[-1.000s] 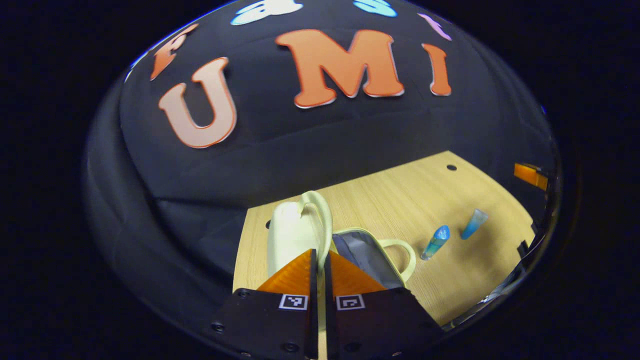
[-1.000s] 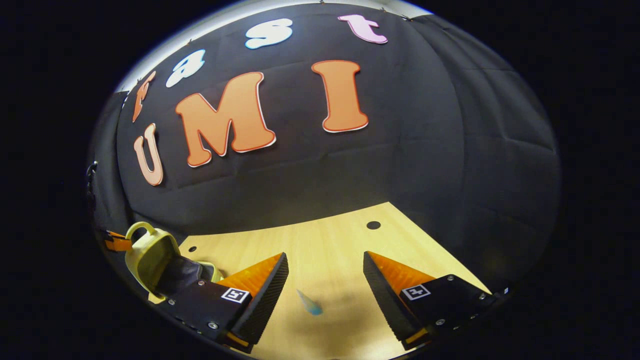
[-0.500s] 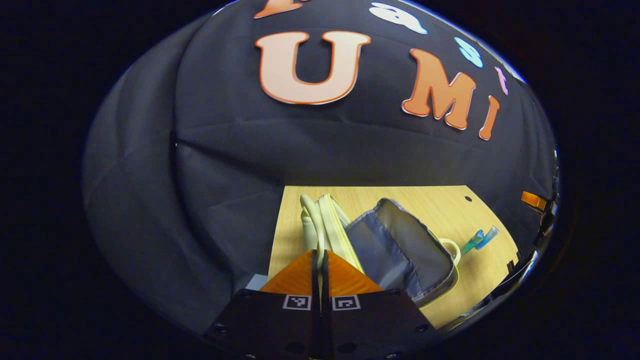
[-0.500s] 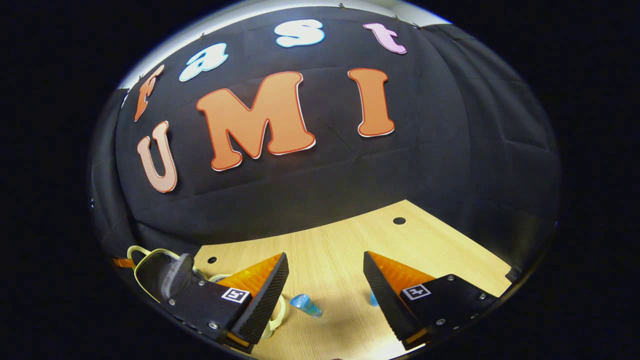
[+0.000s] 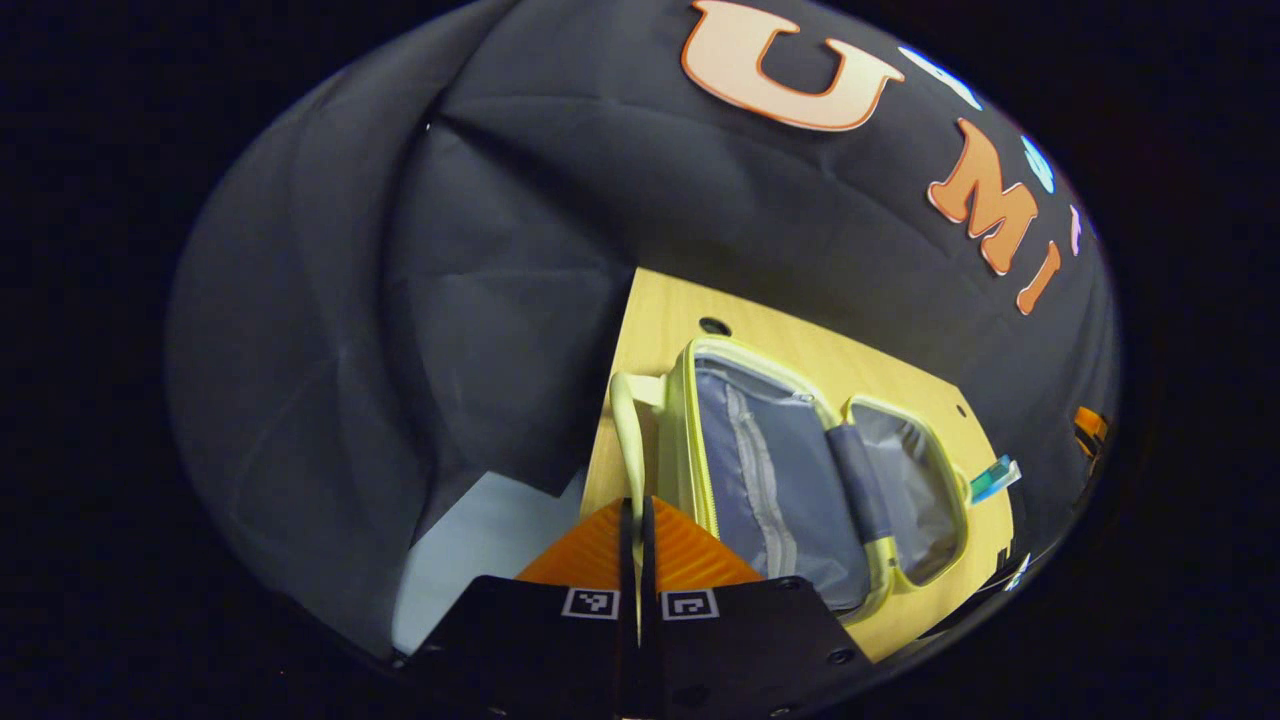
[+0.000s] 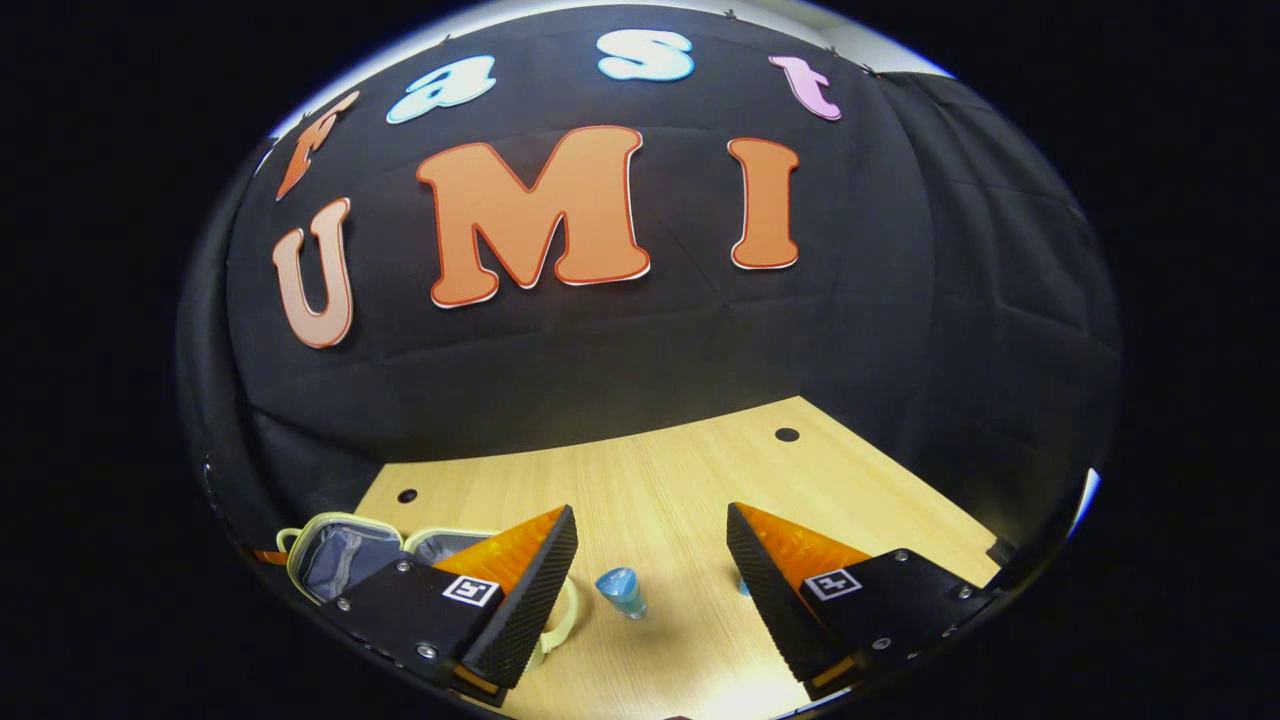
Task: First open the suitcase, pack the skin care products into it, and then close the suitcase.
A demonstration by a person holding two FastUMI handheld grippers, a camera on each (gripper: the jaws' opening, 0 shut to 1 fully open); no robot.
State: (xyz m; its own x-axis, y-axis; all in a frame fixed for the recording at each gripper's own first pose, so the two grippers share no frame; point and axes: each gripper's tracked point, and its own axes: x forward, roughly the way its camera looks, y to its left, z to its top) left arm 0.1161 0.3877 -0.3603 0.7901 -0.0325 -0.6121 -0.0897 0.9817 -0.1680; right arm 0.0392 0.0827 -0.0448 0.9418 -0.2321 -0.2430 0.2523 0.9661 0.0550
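Observation:
A pale yellow suitcase (image 5: 800,470) lies opened flat on the wooden table, both grey-lined halves facing up. My left gripper (image 5: 631,515) is shut on the thin handle (image 5: 622,420) of the left half, at the table's left edge. A blue skin care tube (image 5: 993,478) lies just beyond the suitcase's far half. In the right gripper view the suitcase (image 6: 340,555) sits at lower left. My right gripper (image 6: 650,565) is open above the table, with a blue tube (image 6: 620,590) lying between its fingers. A second blue tube (image 6: 745,588) peeks from behind the right finger.
The wooden table (image 6: 660,480) has small round holes (image 6: 787,435) near its back edge. Black cloth walls close in behind and beside it. Pale floor (image 5: 480,540) shows past the table's left edge. A bit of the other gripper (image 5: 1088,428) shows at far right.
My left gripper, holding the handle, swung the lid over and down, so the suitcase went from half raised to lying flat open. The right gripper stayed open and shifted slightly over the tubes.

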